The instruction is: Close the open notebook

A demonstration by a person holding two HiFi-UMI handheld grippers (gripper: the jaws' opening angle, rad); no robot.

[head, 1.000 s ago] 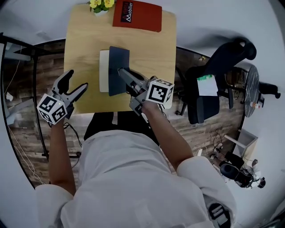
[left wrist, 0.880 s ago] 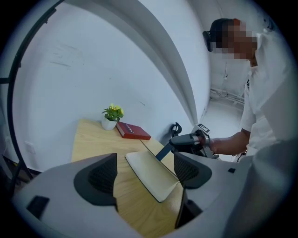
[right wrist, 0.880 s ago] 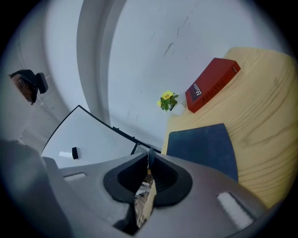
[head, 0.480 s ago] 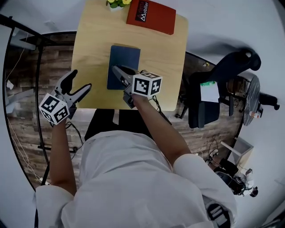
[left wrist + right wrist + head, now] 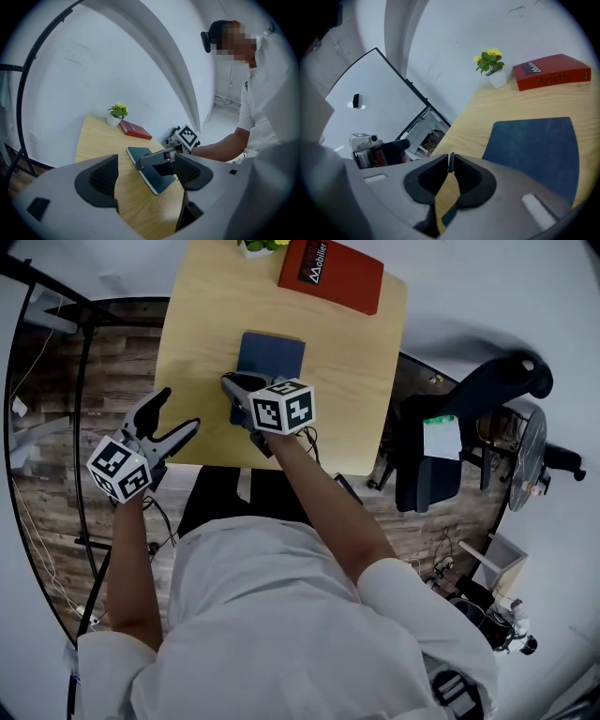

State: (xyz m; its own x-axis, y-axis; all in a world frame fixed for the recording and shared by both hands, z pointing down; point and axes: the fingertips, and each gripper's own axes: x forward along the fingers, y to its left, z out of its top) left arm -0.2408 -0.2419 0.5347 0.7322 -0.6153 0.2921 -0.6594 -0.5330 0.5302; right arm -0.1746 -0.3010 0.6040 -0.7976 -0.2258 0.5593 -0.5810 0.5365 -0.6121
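Notebook [image 5: 274, 352] closed; plant [image 5: 117, 111] uncropped in gripper views

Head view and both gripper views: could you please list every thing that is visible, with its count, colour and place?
table: one, light wood, upper middle of the head view
notebook: one, dark blue, closed, flat on the table
book: one, red, far edge of the table
potted plant: one, yellow flowers in a white pot, beside the book
office chair: one, black, right of the table
paper: one, white with a green strip, on the chair
floor: dark wood planks, around the table
left claw: one, grey, open and empty, at the table's near left corner
right claw: one, grey, shut, over the notebook's near part
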